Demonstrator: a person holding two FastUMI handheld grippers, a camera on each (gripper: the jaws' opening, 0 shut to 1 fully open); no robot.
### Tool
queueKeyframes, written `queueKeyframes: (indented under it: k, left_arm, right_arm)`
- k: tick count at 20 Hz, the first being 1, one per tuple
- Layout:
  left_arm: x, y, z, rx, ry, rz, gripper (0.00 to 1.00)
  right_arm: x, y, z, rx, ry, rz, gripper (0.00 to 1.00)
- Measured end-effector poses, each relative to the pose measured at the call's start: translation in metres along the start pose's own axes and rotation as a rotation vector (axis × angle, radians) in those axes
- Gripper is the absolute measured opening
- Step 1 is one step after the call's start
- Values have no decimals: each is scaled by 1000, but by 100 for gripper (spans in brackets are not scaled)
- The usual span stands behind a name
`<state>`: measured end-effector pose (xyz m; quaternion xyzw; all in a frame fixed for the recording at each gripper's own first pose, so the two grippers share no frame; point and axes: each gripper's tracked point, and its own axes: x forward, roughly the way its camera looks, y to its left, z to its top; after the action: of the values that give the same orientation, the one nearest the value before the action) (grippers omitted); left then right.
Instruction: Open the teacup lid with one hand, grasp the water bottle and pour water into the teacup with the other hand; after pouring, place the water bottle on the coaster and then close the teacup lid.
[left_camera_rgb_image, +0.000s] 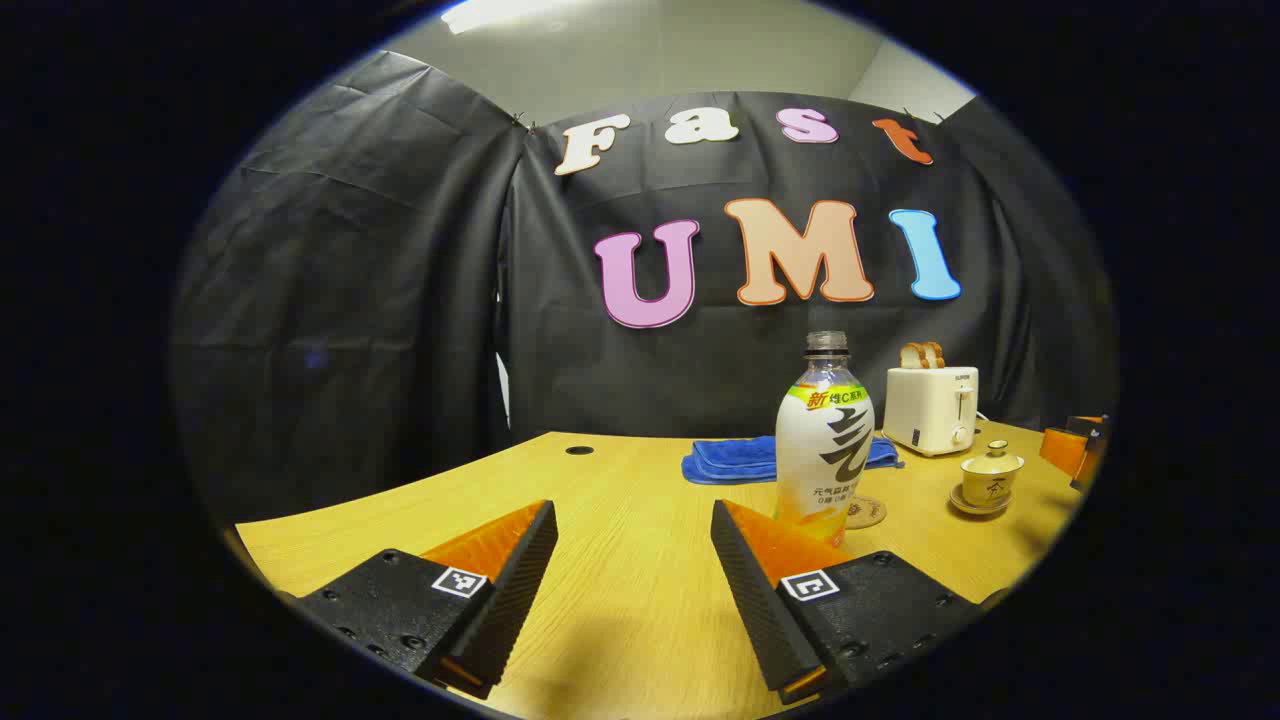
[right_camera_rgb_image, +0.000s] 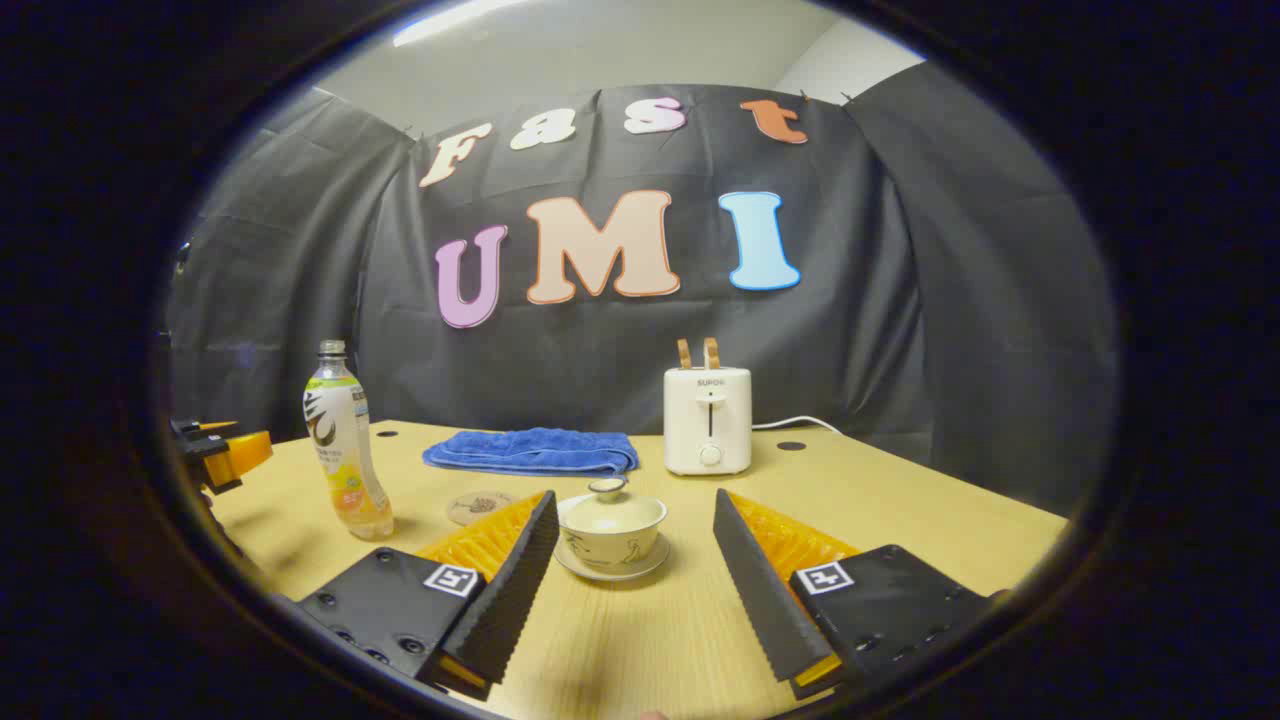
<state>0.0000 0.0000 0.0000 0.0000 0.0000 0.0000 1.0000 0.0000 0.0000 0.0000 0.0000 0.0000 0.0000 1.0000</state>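
A capless water bottle (left_camera_rgb_image: 826, 432) with a white label stands upright on the wooden table, just beyond and right of my open left gripper (left_camera_rgb_image: 634, 560). A round coaster (left_camera_rgb_image: 866, 512) lies behind the bottle. The cream teacup (left_camera_rgb_image: 991, 478) with its lid on sits on a saucer farther right. In the right gripper view the lidded teacup (right_camera_rgb_image: 612, 527) stands just ahead of my open right gripper (right_camera_rgb_image: 634, 565), nearer the left finger, its lid knob (right_camera_rgb_image: 606, 488) on top. The bottle (right_camera_rgb_image: 344, 456) and coaster (right_camera_rgb_image: 480, 507) show at the left, with the left gripper (right_camera_rgb_image: 215, 455) at the far left edge.
A folded blue towel (right_camera_rgb_image: 530, 450) lies at the back of the table (right_camera_rgb_image: 900, 500). A white toaster (right_camera_rgb_image: 707, 420) with two slices of bread stands beside it, its cord trailing right. Black cloth walls close in the booth.
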Motion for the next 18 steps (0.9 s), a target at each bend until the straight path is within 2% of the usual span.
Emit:
queueKeyframes:
  k: [8,18]
  left_arm:
    - [0,1,0,0,-1,7,88]
    - [0,1,-1,0,-3,11,88]
  right_arm:
    - [0,-8,2,0,-4,-39,99]
    - [-4,-5,2,0,-3,-28,99]
